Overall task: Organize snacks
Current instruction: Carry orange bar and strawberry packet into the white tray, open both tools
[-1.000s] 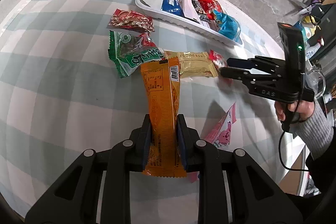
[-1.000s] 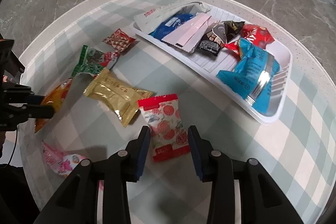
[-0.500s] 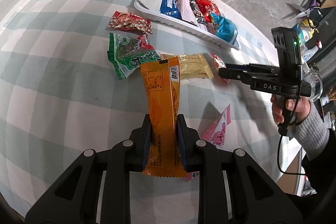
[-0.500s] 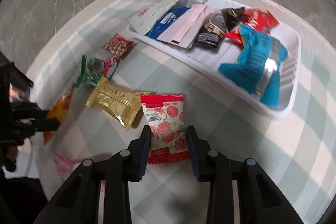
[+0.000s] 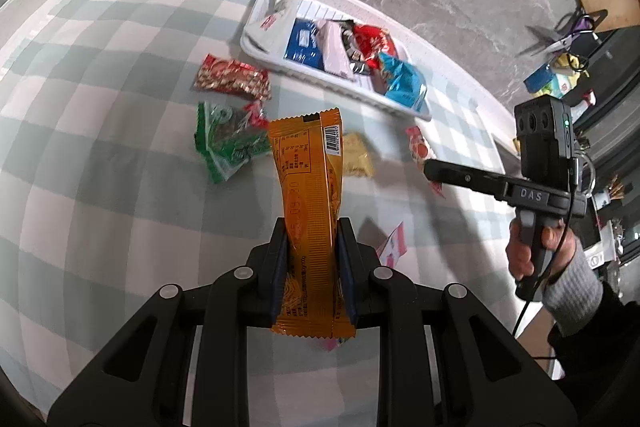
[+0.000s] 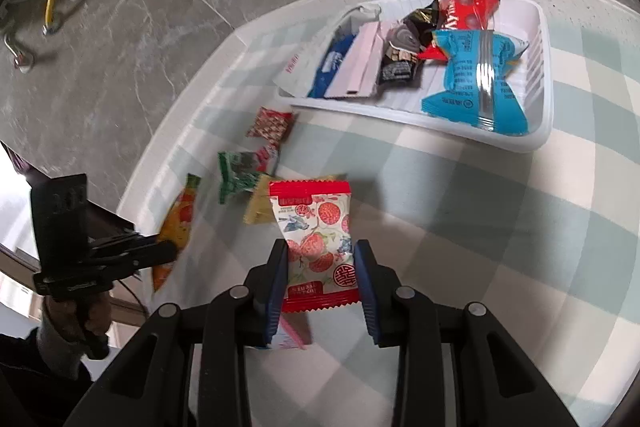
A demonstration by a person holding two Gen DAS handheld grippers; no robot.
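Gripping a long orange foil snack packet [image 5: 310, 211] in my left gripper [image 5: 312, 267], fingers clamped, and a red-and-white lychee-print candy pouch [image 6: 316, 247] in my right gripper [image 6: 320, 279], both lifted off the checked desk [image 6: 480, 227], I'd keep both level, then lower them flat into the white plastic tray [image 6: 546, 99], probably clear of its blue packet [image 6: 476, 79].

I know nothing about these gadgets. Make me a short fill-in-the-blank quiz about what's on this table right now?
1. The left gripper is shut on a long ____ packet.
2. The packet between the right gripper's fingers is printed with red ____.
3. The big blue packet lies in the white ____.
4. The green packet lies on the checked ____.

Missing words: orange; fruit; tray; tablecloth
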